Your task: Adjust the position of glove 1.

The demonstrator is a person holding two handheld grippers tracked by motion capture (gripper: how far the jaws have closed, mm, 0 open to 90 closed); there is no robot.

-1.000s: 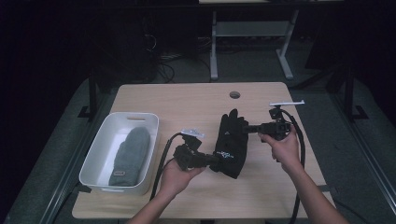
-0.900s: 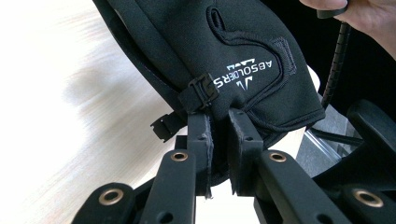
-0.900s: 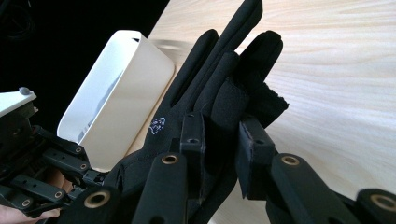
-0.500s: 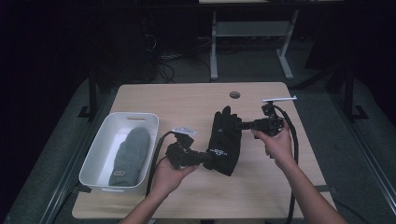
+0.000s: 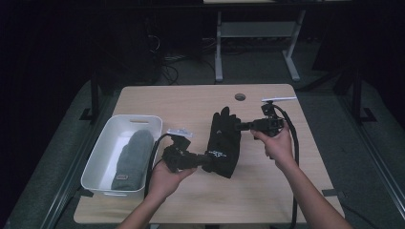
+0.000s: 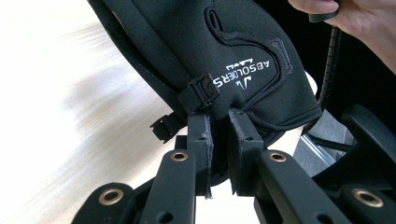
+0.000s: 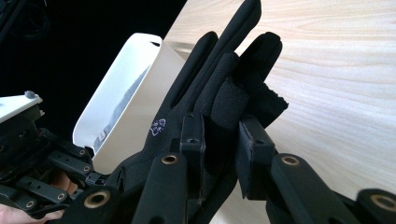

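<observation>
Two grippers share one black glove [image 5: 223, 145] above the wooden table [image 5: 191, 102]: left gripper [image 5: 206, 161] clamps its cuff, right gripper [image 5: 240, 126] pinches a finger. We can't read the grey item [image 5: 131, 157] in the white bin [image 5: 106, 148], far left; room behind is dark, w/ desk legs [image 5: 218, 47] barely visible.

From above, your worktop [image 5: 200, 102] is evenly lit while the room around it falls into near black. Its shadows are soft and short. In the left gripper view the wood behind the black glove [image 6: 224, 51] is overexposed to a white glare and blurred. In the right gripper view the wood grain is sharp, but the near jaws of your hand-held gripper look soft.
</observation>
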